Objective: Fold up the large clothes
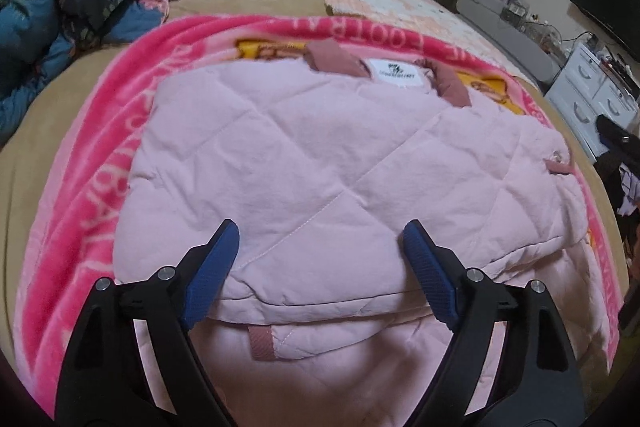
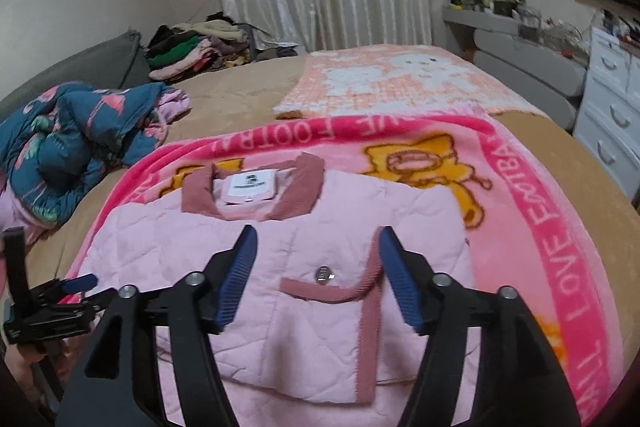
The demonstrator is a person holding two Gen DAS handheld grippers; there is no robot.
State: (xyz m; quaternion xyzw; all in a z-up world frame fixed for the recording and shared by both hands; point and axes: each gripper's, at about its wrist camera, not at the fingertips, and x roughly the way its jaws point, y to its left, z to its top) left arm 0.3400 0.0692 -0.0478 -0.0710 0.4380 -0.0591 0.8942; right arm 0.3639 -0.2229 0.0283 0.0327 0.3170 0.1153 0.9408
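Observation:
A pale pink quilted jacket (image 1: 320, 147) (image 2: 296, 339) lies folded on a bright pink fleece blanket (image 1: 80, 187) (image 2: 540, 207). Its dusty-rose collar (image 2: 304, 203) and white label (image 2: 250, 187) face the far side. My left gripper (image 1: 320, 231) hovers open over the near fold of the jacket, blue pads apart with only cloth below them. My right gripper (image 2: 317, 233) is open too, above the front panel with its rose-trimmed pocket and metal snap (image 2: 325, 274). In the right wrist view a blue fingertip (image 2: 82, 283) of the left gripper shows at the left edge.
The blanket covers a tan bed (image 2: 240, 87). A crumpled blue floral coat (image 1: 60, 7) (image 2: 72, 131) lies at the left, with a pile of clothes (image 2: 192, 51) behind it. A checked pink throw (image 2: 400, 79) lies farther back. White drawers (image 2: 612, 115) stand at the right.

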